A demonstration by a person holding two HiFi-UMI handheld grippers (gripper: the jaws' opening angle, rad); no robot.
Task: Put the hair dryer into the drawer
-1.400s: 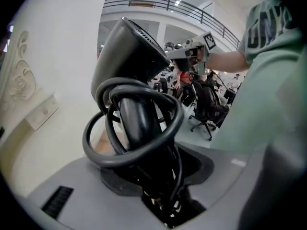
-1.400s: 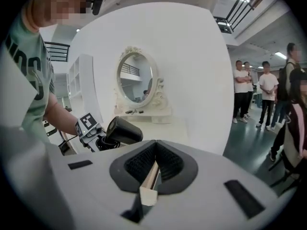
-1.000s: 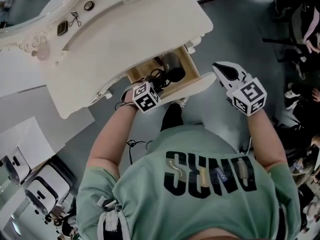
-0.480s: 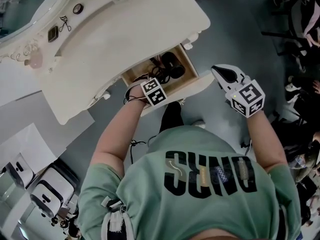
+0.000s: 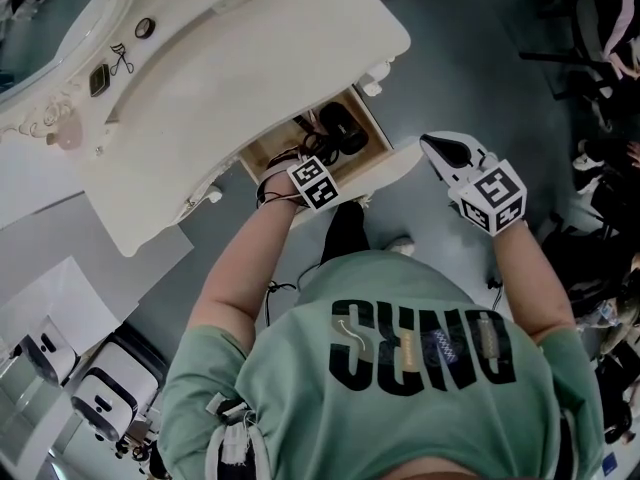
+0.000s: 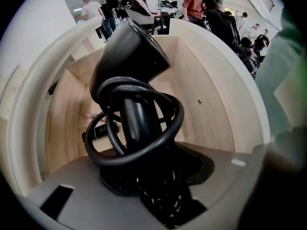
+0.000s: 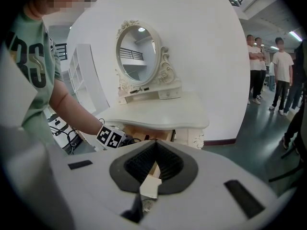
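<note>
While my left gripper (image 5: pixel 314 182) points straight down into the open drawer (image 5: pixel 383 150), its jaws stand fairly wide and are clamped on the hair dryer (image 6: pixel 129 61). In the left gripper view the black handle runs down into the gap between the pads, with the cord (image 6: pixel 165 135) looped round it in thick coils. The dryer's round head tilts up and away from the camera. Pale wooden drawer walls (image 6: pixel 213 95) stand on all sides of it, so the dryer is inside the drawer, though I cannot tell whether it rests on the bottom.

From the head view, the drawer hangs out from under the front edge of the cream surface (image 5: pixel 250 78), toward its right end. The dryer's dark body (image 5: pixel 342 128) sits in the drawer's far part, close under that edge, and the marker cube covers the rest of it.

My right gripper (image 5: pixel 440 148) is off to the right, angled downward above the grey floor (image 5: pixel 470 58). Its tip is near the right end of the drawer front. In the right gripper view the ribbed pads (image 7: pixel 168 162) meet at their tips with nothing between them. Beyond them I see an oval mirror (image 7: pixel 139 49) at the surface's back edge.
</note>
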